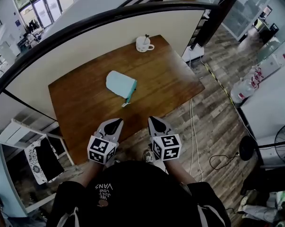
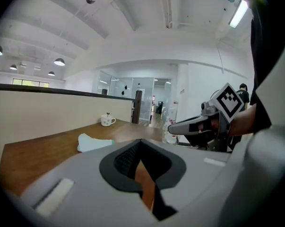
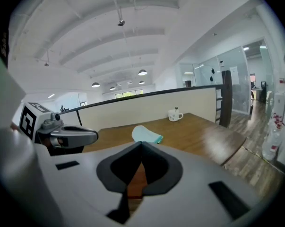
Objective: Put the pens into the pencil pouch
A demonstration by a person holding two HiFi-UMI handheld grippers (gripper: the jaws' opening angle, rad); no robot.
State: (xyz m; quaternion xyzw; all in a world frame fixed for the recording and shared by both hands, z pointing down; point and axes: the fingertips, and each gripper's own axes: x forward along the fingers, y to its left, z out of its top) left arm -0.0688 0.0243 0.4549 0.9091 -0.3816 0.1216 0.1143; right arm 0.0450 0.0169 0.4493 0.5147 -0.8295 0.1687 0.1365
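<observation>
The pouch lies on its side near the middle of the table, well apart from the mug at the far edge. It is pale teal and looks like soft fabric, plump and rounded, so it is probably light, limp and likely to slide on the smooth wood if pushed from one side. It should not be fragile. A darker teal band runs along its near end, and a small pale zip pull trails from it toward the person. That end is the likely place to take hold: one gripper pinching the fabric edge or the pull while the other steadies the body, since a soft pouch will sag and close up if lifted by one corner. No pens lie loose on the table. Whether any are inside the pouch cannot be told, and a thin dark thing standing in the mug is too small to name. The left gripper and right gripper hang side by side at the near table edge, close to the person's body and well short of the pouch, both pointing toward it. Each gripper's own view shows its jaws fully together, tips meeting, with nothing between the pads but bare wood seen beyond; neither touches anything.
</observation>
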